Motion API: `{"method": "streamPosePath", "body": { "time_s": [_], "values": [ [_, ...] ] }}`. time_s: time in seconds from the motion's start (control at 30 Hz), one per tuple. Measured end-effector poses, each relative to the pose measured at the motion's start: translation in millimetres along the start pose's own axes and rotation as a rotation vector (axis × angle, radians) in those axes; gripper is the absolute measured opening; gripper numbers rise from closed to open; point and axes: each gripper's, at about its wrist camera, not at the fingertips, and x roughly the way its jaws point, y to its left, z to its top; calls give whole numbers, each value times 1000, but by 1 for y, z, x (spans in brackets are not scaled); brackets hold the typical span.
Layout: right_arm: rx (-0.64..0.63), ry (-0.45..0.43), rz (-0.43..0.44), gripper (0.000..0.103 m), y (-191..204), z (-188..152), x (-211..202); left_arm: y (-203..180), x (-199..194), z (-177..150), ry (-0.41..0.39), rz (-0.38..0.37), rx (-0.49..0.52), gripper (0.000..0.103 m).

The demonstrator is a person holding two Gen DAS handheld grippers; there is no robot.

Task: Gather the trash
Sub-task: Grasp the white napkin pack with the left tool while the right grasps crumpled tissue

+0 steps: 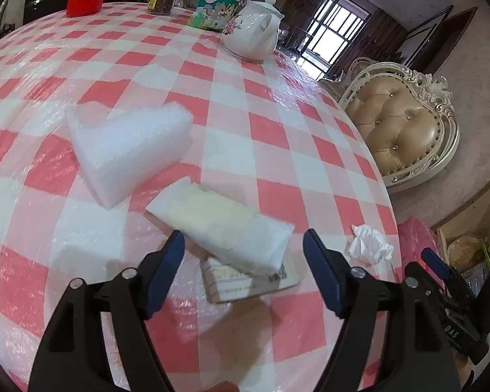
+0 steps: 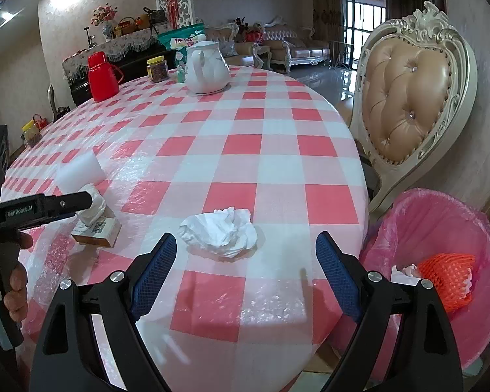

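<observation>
Four bits of litter on the checked table (image 2: 277,150), taken from the left. At ten o'clock from the left gripper (image 1: 243,238), a white foam block (image 1: 127,150): probably featherlight and squashy, best pinched across its narrow end. Dead ahead at twelve o'clock, a soft white packet (image 1: 225,225) lying across a small cardboard box (image 1: 251,282): likely light, floppy and slick, so better taken mid-body than by a corner. Left gripper spread wide, straddling the packet's near end, holding nothing; contact with its left finger impossible to judge. Farther right, a crumpled tissue (image 2: 219,232) at twelve o'clock, just beyond the right gripper (image 2: 246,238): near weightless, compressible, graspable anywhere on the wad. Right gripper likewise wide open and empty, apparently clear of the tissue. At three o'clock, below the table edge, a pink-lined bin (image 2: 441,215) with an orange foam net (image 2: 447,277) inside.
</observation>
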Motion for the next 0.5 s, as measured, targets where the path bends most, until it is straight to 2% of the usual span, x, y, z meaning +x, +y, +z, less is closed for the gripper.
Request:
{"method": "streamPosePath", "body": {
  "time_s": [0.27,0.47,0.5],
  "values": [
    [3,0,14,82,-2,0,3,-11,19,17,15,39,20,75],
    [5,4,20,82,-3,1,7,-20,33,21,25,121,70,74],
    [5,5,21,82,-3,1,7,-22,35,21,27,141,83,71]
  ]
}}
